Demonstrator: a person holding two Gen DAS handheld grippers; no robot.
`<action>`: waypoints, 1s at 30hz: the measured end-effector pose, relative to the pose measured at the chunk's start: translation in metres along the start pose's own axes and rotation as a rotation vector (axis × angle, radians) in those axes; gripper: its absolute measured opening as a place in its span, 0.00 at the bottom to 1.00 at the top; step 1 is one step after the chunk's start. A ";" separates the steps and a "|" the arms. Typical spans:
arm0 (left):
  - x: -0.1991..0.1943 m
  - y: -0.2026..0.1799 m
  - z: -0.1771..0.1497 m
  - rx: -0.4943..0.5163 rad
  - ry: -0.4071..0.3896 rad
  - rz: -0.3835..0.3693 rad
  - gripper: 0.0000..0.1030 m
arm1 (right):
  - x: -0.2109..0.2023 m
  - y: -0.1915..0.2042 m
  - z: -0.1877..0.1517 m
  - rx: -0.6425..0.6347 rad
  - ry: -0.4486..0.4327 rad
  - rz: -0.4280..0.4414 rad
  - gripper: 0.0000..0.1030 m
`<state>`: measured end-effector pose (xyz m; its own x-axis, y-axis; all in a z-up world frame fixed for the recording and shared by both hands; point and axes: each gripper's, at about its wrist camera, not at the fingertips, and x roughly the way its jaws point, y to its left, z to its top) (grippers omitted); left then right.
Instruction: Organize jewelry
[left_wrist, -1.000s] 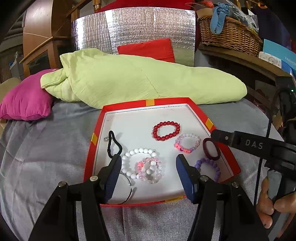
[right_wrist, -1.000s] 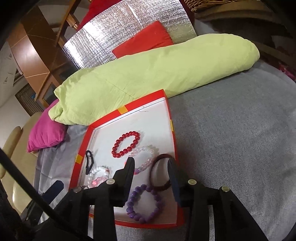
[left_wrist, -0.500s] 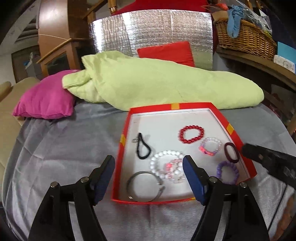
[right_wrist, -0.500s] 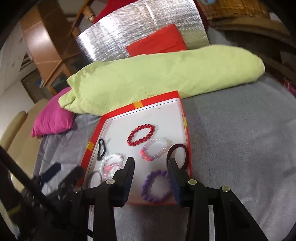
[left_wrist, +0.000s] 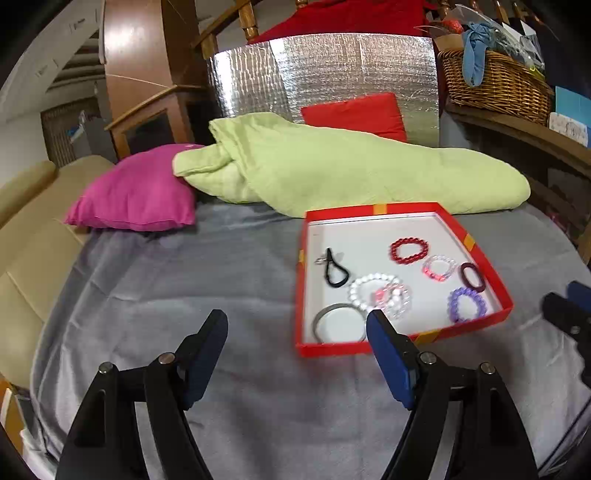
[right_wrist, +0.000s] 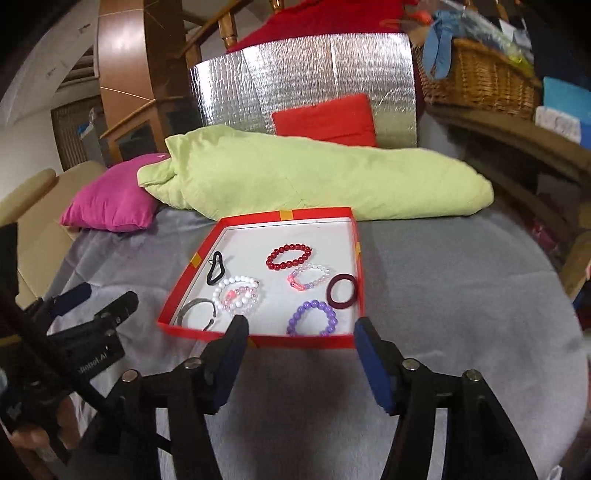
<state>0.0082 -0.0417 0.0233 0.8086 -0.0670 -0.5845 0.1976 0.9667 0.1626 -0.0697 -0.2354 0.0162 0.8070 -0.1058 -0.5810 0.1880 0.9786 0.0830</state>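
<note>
A red tray (left_wrist: 484, 258) with a white floor lies on the grey bedspread. It holds several pieces: a red bead bracelet (left_wrist: 394, 254), a purple bead bracelet (left_wrist: 453, 304), a white bead bracelet (left_wrist: 356, 291), a black hair tie (left_wrist: 334, 275) and a silver bangle (left_wrist: 325, 314). My left gripper (left_wrist: 295, 325) hangs open over the bedspread, near the tray's front left corner, with nothing between its fingers. My right gripper (right_wrist: 301, 326) is in front of the tray (right_wrist: 192, 273), just short of the purple bead bracelet (right_wrist: 312, 304). Its jaws are opening and are empty.
A light green quilt (left_wrist: 351, 173) lies right behind the tray, with a pink pillow (left_wrist: 136, 195) to its left and a red cushion (left_wrist: 354, 112) against a silver foil panel. A wicker basket (left_wrist: 495, 85) stands on a wooden shelf at the right. Grey bedspread (left_wrist: 166, 288) surrounds the tray.
Both grippers have drawn back out of the tray toward me. The left one has swung left and spread wider. The right one has rolled level and spread its jaws.
</note>
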 end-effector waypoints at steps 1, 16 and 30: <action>-0.002 0.002 -0.002 0.001 0.001 0.006 0.76 | -0.007 0.001 -0.004 -0.004 -0.013 -0.009 0.64; -0.003 0.018 -0.005 -0.036 0.021 0.035 0.76 | 0.006 0.011 -0.004 0.006 -0.002 -0.026 0.66; -0.003 0.019 -0.004 -0.049 0.027 0.026 0.76 | 0.003 0.014 -0.005 -0.015 -0.010 -0.008 0.66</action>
<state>0.0069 -0.0225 0.0251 0.7981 -0.0354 -0.6015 0.1487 0.9790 0.1398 -0.0679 -0.2207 0.0114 0.8110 -0.1156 -0.5734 0.1863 0.9803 0.0659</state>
